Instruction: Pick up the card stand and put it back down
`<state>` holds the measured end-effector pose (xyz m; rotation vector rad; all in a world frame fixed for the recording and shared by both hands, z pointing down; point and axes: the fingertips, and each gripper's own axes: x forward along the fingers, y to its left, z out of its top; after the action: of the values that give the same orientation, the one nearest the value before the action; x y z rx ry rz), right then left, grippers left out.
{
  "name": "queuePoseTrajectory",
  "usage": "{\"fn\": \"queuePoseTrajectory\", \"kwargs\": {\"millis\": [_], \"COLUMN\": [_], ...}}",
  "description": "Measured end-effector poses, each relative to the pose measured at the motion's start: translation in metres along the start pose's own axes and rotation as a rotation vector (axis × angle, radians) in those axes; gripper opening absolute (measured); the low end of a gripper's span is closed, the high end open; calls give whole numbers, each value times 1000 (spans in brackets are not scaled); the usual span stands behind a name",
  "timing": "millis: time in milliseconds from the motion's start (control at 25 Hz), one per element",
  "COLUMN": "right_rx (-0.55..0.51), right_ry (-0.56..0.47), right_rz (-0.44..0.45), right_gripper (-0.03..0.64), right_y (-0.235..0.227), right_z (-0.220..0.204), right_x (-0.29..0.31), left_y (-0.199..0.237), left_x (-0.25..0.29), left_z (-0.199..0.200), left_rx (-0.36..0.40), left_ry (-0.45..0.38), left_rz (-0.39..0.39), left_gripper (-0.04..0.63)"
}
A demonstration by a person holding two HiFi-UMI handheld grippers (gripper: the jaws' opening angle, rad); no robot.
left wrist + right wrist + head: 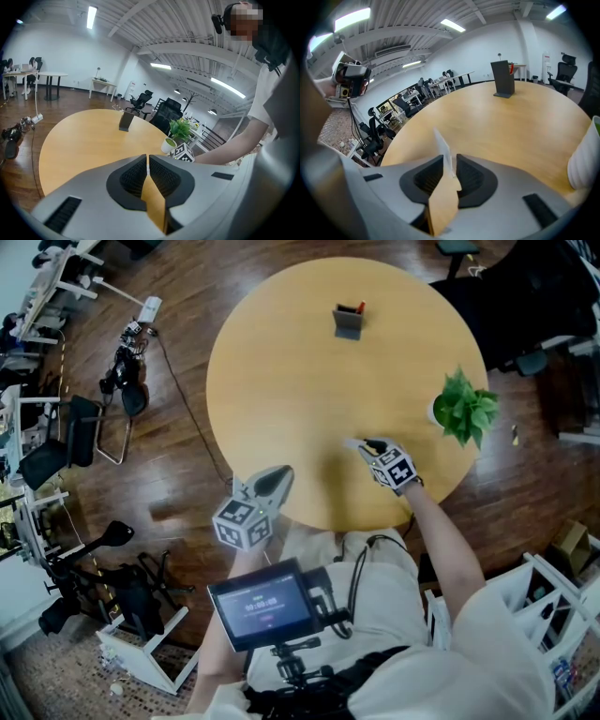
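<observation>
**Head view:** round wooden table [281, 381] on a dark wood floor [187, 296]. The right gripper [367, 444] is over the table's near-right part, close to the near edge, tilted down. A thin pale sheet, the card stand [353, 442], sticks out of its tips twd the table's middle. Can't tell if the stand touches the top. The left gripper [275, 479] is at the near edge, left of the right one, w/ its body off the table. A grey holder [348, 322] w/ a red item [360, 307] behind it stands near the far edge. A potted plant [464, 409] is at the right edge. There's a small screen [267, 601] on the person's chest rig.

**Left gripper view:** jaws clenched, tips meeting, nothing btw them. Only table top shows through the wedge lower down. The grey holder stands upright across the table, w/ the plant in its white pot to the right. A marker cube [183, 152] of the right gripper sits just in front of the pot, w/ the person's forearm [234, 145] behind it.

**Right gripper view:** jaws clamped on the card stand. It's a thin clear plate, edge-on btw the pads, its top poking above them and leaning a bit left. The grey holder is far across the table, well apart. The white pot is at the frame's right edge.
</observation>
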<state>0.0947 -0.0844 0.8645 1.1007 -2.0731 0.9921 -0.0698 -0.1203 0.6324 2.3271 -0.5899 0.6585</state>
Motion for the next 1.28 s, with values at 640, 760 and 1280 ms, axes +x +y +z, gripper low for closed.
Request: {"fn": "queuePoseTrajectory", "kwargs": {"millis": [640, 760, 1280], "right_rx": [-34, -38, -26], "right_ry": [-104, -116, -203], "right_rz": [74, 58, 16], "right_gripper": [26, 26, 26], "right_y": [24, 22, 28], "right_z": [31, 35, 53], "right_x": [-31, -45, -105], "left_y": [-3, -10, -38], "left_x": [-13, -11, -21], "left_z": [0, 2, 6], "left_rx": [14, 24, 24], "left_ry": [-17, -26, -73], "left_rz": [7, -4, -33], "left_gripper": [11, 11, 11]}}
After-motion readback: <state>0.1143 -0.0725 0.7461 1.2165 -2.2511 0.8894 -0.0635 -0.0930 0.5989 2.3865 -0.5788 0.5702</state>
